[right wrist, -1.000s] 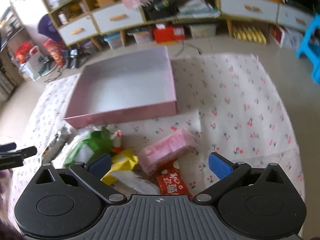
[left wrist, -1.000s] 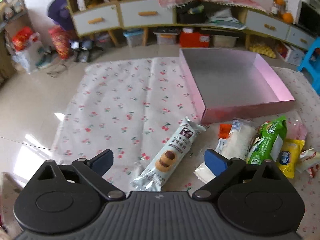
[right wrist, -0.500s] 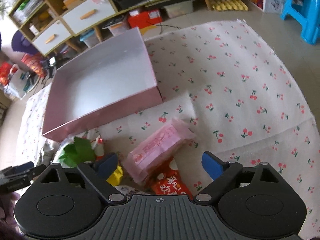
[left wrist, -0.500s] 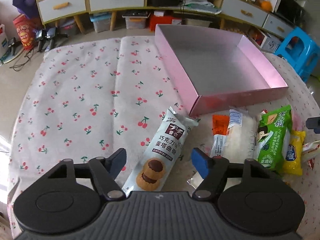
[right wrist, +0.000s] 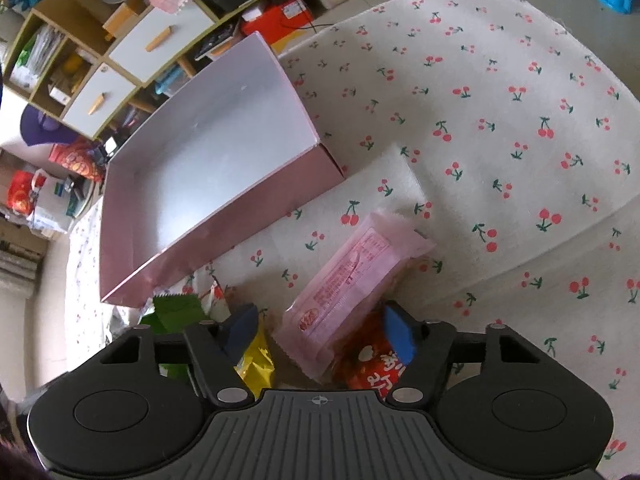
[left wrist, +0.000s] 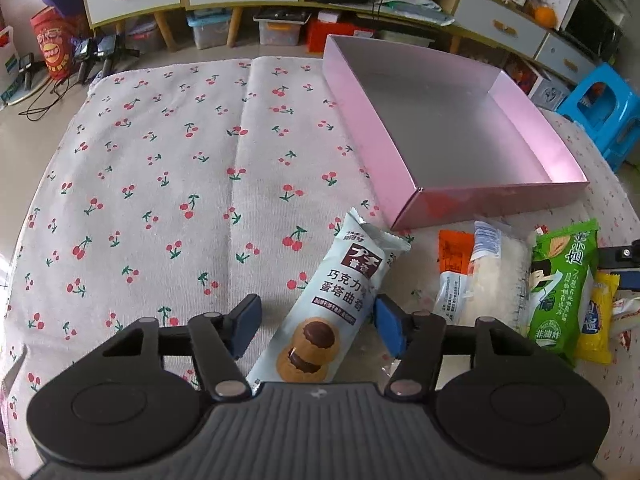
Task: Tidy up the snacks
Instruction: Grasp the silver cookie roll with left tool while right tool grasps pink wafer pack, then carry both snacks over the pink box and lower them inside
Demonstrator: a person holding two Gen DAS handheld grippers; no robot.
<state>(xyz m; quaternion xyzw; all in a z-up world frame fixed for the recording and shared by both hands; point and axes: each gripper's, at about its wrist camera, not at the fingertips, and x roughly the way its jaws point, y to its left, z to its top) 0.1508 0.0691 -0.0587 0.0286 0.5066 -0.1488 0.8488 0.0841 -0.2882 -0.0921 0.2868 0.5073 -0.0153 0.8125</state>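
Closing, left gripper (left wrist: 318, 326) straddles cookie pack (left wrist: 340, 304), left pad clear, long axis toward pink box (left wrist: 480, 200) near wall; open cloth (left wrist: 160, 180) left. Right gripper (right wrist: 320, 332) closing around pink pack (right wrist: 352, 284), pads apart from it.

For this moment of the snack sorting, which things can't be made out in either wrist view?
- Red snack packet, right wrist view: mostly hidden under the pink packet and the right claw.
- Yellow packet, left wrist view: half covered by the green packet.
- Cookie packet, left wrist view: lower end hidden by the left claw; pad contact unclear.
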